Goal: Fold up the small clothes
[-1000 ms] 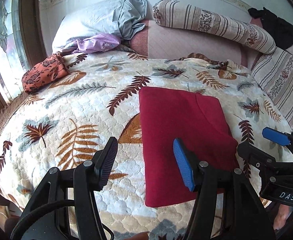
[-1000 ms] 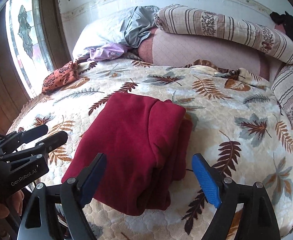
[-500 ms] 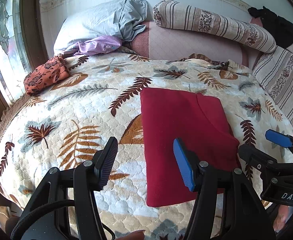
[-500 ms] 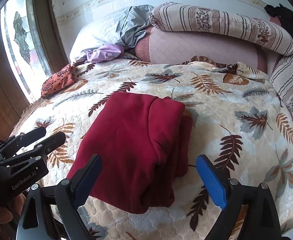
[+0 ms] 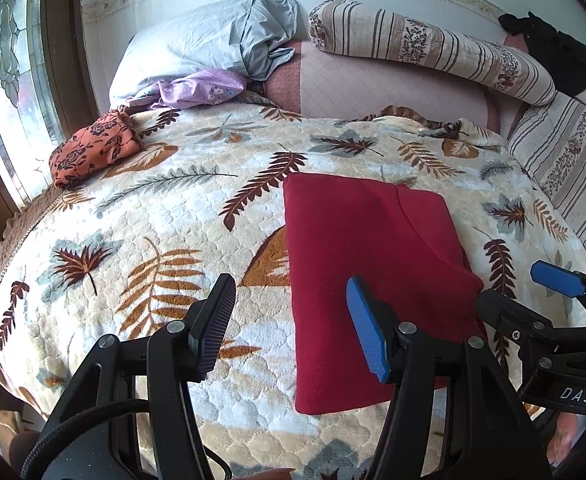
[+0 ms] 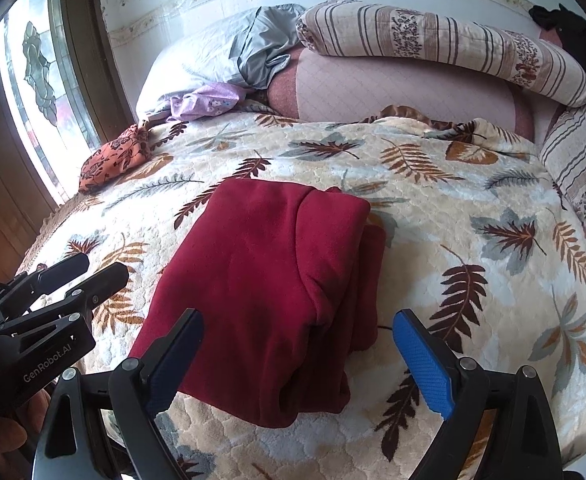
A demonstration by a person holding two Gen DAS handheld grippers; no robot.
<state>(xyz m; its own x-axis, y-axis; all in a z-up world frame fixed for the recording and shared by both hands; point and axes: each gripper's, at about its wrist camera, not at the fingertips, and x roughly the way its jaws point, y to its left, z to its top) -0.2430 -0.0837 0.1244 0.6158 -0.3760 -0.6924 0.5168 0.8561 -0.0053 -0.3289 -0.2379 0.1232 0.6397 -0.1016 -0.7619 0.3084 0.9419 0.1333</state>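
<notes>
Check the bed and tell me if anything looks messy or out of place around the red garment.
The red garment lies folded on the leaf-print blanket, but its right side is uneven: layers stick out past the top fold. An orange floral cloth sits by the window edge, and a purple one lies crumpled against the pillow.

Black skeletal tongs (image 5: 289, 328) with silver screws, one navy ribbed pad, one bright blue; black cable looped beneath. White "GenRobot.AI" and "DAS" lettering.
</notes>
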